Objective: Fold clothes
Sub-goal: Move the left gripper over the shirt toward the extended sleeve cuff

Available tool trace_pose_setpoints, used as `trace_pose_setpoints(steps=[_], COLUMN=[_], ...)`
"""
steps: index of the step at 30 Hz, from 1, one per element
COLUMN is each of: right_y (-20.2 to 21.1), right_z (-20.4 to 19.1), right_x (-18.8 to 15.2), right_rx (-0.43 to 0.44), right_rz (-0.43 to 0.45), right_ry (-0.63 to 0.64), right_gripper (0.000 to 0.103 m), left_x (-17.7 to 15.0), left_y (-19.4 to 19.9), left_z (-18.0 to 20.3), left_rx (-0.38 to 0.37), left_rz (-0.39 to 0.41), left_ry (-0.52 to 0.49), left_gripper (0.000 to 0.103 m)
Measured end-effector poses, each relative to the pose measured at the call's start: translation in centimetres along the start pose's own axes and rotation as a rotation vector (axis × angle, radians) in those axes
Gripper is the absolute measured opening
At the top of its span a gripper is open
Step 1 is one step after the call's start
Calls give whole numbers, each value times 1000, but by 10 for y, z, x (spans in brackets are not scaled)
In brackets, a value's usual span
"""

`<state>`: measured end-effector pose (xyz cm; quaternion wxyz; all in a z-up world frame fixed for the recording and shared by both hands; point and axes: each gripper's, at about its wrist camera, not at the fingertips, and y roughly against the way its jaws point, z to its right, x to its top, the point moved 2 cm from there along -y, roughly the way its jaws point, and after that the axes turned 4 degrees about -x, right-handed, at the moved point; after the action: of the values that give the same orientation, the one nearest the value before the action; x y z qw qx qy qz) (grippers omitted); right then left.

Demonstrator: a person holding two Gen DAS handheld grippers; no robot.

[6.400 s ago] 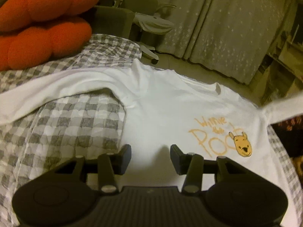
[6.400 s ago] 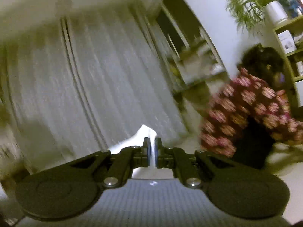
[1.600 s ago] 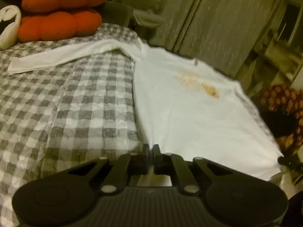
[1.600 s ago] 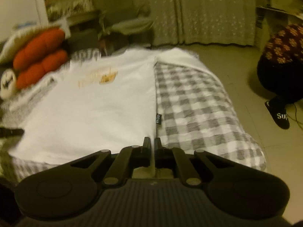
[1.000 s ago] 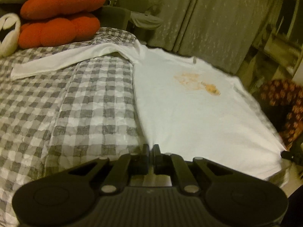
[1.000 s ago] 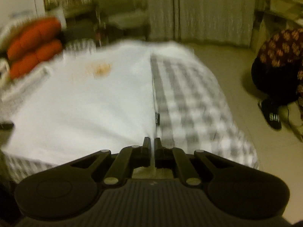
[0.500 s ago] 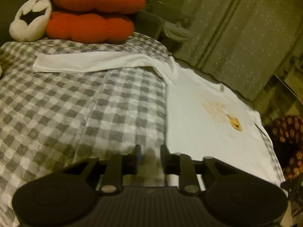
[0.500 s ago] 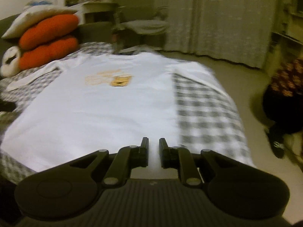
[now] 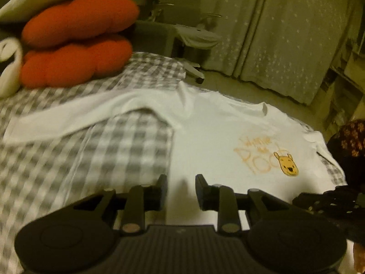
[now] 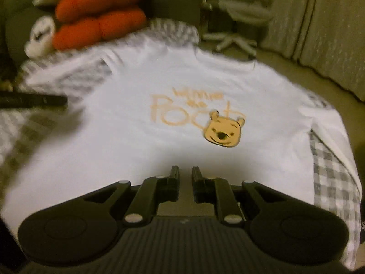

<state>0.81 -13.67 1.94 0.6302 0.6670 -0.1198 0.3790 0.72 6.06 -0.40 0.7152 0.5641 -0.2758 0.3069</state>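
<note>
Both grippers have let go of the hem they were pinching a moment ago and swung up over the shirt! The white long-sleeved shirt lies face up and smoothed out on the checked bedspread, and that shirt is our landmark. Far left of it, the orange cushions are stacked at the head of the bed, well apart from the body but just beyond the left sleeve, which stretches out flat towards them. Over the shirt's lower left, the left gripper hovers with its jaws spread wide, nothing between them. Centre stage, the bear print sits on the chest. Below the print, the right gripper hangs with a narrow gap between its jaws, also empty. To the right, the other sleeve drapes off the bed's edge. By my reading, spreading is done and no fold is made yet: sleeves in, sides over, then halving all remain. Nothing lies on the shirt itself; the hanging sleeve could drag.
</note>
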Motion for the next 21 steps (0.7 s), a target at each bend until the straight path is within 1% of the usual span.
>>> trace_pose_setpoints(steps=[1,2,5,9,12,16,18,20,21], right_y=[-2,-3,-4,-13,-23,-30,-29,-26,-24], right_z=[4,8,14,18,22,24,24,22,21], right_x=[1,0,3,12,22,30,31,32,33], right_rx=[7,12,27,37,41,34,24,14,11], right_rz=[26,36,49,61,76,82,89,113,124], right_ry=[-2,-15,-32,-43,-81,-110,-105,-96,-92], right_gripper=[26,28,29,29,32,32,31,31,31], left_x=[2,3,1,8,16,27,32,35,36], left_y=[-9,-18,-40,-48,-50,-52,-50,-47,-45], left_z=[2,3,3,-1,-16,-39,-59,-81,-94], left_rx=[7,12,58,64,58,50,81,150,166], left_rz=[-2,-6,-13,-5,-2,1,14,37,40], left_ry=[-2,-4,-34,-30,33,124,174,207,247], left_gripper=[27,27,27,27,26,24,24,24,24])
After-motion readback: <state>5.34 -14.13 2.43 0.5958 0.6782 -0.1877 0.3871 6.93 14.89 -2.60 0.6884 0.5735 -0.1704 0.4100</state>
